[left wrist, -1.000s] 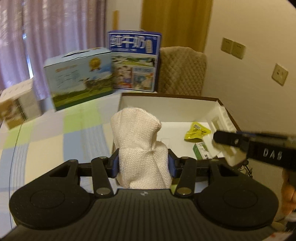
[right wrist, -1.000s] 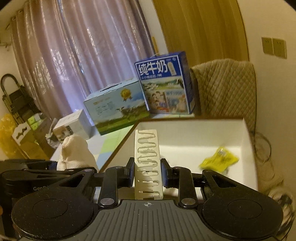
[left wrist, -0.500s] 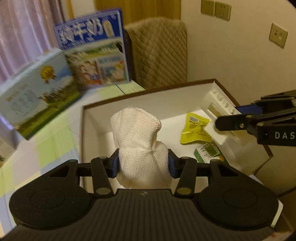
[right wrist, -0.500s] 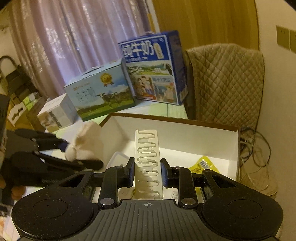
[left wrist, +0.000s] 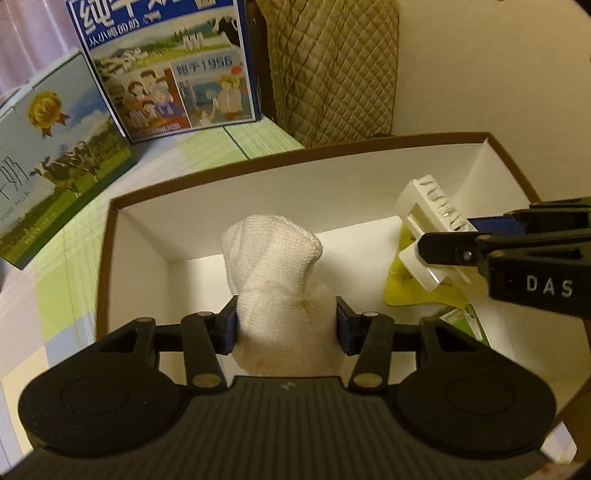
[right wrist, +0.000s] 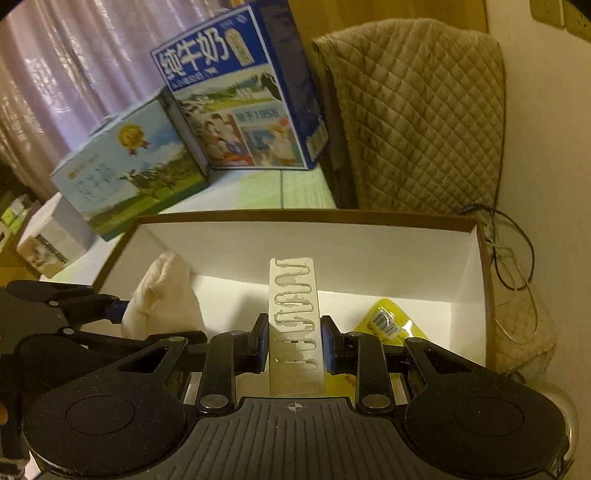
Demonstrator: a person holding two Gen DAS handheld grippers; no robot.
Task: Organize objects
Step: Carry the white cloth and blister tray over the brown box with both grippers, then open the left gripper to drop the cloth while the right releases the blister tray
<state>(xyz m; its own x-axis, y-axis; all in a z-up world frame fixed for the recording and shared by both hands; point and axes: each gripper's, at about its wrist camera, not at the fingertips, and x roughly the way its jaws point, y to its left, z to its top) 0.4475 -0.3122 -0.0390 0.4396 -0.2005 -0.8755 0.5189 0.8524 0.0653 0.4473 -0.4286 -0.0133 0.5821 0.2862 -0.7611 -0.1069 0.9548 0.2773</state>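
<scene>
Home, living or dining room: curtains (right wrist: 66, 55), quilted chair cover (right wrist: 417, 110), checked tablecloth (left wrist: 59, 295), milk cartons (left wrist: 166, 66) on table, wall sockets (right wrist: 554, 14), loose cables (right wrist: 513, 251).

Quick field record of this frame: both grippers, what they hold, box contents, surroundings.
left gripper: shut on white cloth bundle, above the box
right gripper: shut on white slotted plastic piece, above the box
box: open, white inside, brown rim
in box: yellow packet, green packet
behind box: blue milk carton, light blue carton, quilted cover
</scene>
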